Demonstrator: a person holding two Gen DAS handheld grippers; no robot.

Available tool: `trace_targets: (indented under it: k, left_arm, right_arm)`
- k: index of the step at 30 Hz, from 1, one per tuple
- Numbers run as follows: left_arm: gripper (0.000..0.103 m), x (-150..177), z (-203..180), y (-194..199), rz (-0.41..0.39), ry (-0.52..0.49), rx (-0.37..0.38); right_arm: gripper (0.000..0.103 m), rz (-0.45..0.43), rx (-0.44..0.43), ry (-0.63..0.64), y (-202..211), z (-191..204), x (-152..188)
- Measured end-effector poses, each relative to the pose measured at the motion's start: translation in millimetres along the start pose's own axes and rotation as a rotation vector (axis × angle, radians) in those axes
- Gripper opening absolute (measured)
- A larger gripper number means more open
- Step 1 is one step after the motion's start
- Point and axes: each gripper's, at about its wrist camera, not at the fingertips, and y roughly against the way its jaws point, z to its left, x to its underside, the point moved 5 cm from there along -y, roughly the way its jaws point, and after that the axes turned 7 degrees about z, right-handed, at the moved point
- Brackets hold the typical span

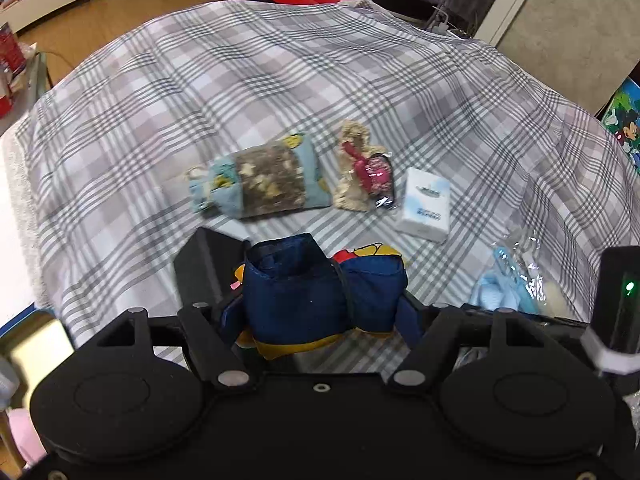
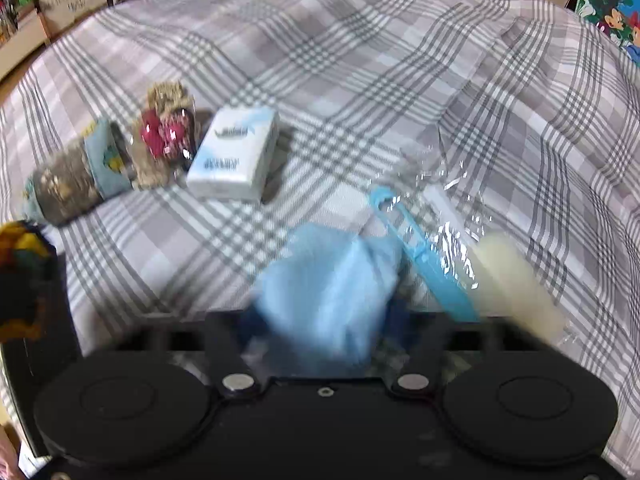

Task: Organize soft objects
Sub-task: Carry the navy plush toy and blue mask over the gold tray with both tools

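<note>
A navy cloth bundle (image 1: pixel 320 292) sits clamped in the left gripper (image 1: pixel 320 304) above the plaid bedsheet (image 1: pixel 280 92). The right gripper (image 2: pixel 324 312) is closed on a light blue cloth (image 2: pixel 324 280), blurred, near a tissue pack (image 2: pixel 234 152).

Matt plaid cloth (image 1: pixel 280 80), crinkly glossy wrapper (image 2: pixel 452 184), perhaps plastic

Left gripper (image 1: pixel 320 292): matte black body, two round discs, silver pivot screws, green light at the side.
Right gripper (image 2: pixel 324 320): same black body, silver screws.
</note>
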Motion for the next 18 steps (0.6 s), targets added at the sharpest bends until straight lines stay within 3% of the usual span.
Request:
trace_targets:
  k: [2, 9, 18]
  left_arm:
    - [0.068, 5.5, 10.0, 7.4, -0.002, 0.009, -0.005]
    - [0.068, 30.7, 49.8, 43.3, -0.018, 0.022, -0.050]
    - [0.068, 85.4, 108.1, 77.3, 0.005, 0.024, -0.161]
  right_arm:
    - [0.030, -0.027, -0.008, -0.006, 9.0, -1.5, 3.6]
    - [0.030, -0.151, -0.020, 0.016, 66.8, 6.5, 24.3]
    - [0.030, -0.239, -0.149, 0.113, 139.3, 49.2, 85.7]
